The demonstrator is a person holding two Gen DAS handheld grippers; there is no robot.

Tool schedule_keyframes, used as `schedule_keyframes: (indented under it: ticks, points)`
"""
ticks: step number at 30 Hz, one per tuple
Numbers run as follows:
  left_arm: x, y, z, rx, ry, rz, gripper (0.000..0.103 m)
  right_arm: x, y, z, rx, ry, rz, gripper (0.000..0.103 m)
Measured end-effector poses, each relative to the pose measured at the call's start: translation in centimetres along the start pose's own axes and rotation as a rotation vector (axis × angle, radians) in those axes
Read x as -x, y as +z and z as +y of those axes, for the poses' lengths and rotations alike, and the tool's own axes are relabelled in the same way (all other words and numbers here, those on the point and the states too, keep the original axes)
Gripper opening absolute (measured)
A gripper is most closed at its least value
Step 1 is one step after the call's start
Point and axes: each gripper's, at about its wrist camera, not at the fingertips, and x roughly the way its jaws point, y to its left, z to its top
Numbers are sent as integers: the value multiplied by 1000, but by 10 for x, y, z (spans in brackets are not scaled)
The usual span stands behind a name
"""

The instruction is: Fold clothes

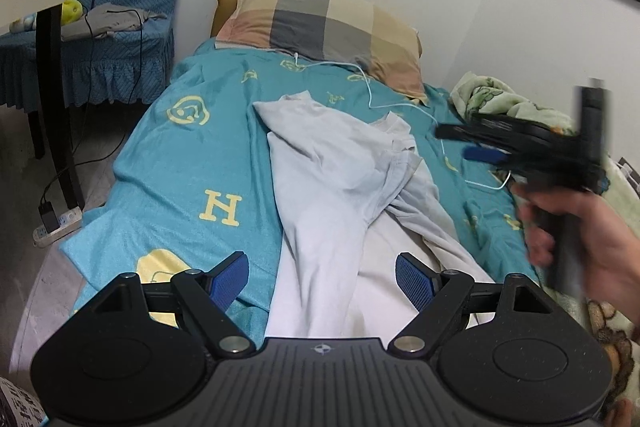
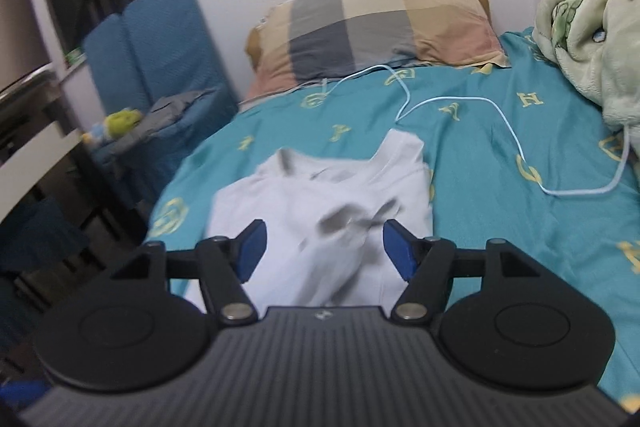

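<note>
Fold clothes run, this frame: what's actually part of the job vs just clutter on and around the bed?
In the job:
- pale grey T-shirt, partly folded on the bed
- left gripper, open, over the shirt
- right gripper, open, holding nothing

Lying about:
- checked pillow
- white cable on the teal bedsheet
- green fleece blanket
- blue-covered chair with grey clothing on it

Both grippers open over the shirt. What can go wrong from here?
1. The white cable lies on the teal sheet right beside the shirt; a sweep by the right gripper might snag it.
2. The shirt is bunched, a layer already thrown over; the open left gripper may pinch several layers at once.
3. The right wrist view is motion-blurred, so that grasp could land off the edge.
</note>
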Motion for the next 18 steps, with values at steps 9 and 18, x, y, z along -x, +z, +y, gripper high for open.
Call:
schedule_keyframes:
  ticks: [9,18]
  points:
    - [12,-7,-14,-22,2,6,83,152,-62,34,-16,-14,59,67]
    - [18,-27,-44,-102,30,68,83,220,-124,32,-93,-19,99,67]
